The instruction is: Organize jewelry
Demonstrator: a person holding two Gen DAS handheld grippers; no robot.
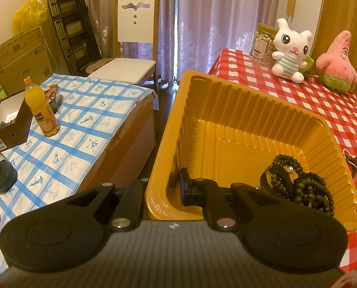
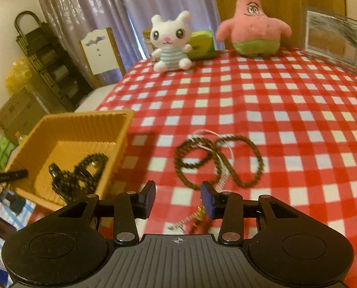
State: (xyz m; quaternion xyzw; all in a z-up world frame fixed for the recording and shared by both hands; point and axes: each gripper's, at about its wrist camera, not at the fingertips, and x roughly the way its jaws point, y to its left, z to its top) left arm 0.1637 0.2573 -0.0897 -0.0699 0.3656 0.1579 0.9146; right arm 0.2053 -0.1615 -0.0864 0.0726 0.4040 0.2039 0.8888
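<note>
A yellow plastic tray (image 1: 226, 110) sits at the left edge of the red checked table (image 1: 322, 110). My left gripper (image 1: 165, 187) is shut on the tray's near left wall, one finger inside, one outside. Dark bead strings (image 1: 300, 184) lie in the tray's right corner. In the right wrist view the tray (image 2: 82, 129) with its beads (image 2: 80, 172) is at the left. My right gripper (image 2: 177, 198) is open and empty, just short of a brown bead necklace (image 2: 226, 160) looped on the cloth with a thin silver chain (image 2: 223, 168). More small jewelry (image 2: 195, 220) lies under it.
A white bunny plush (image 2: 171, 43), a pink star plush (image 2: 252, 26) and a picture frame (image 2: 332, 38) stand at the table's far side. A nut jar (image 1: 262, 45) stands behind the bunny. A blue checked table (image 1: 65, 132) with a juice bottle (image 1: 41, 108) lies to the left.
</note>
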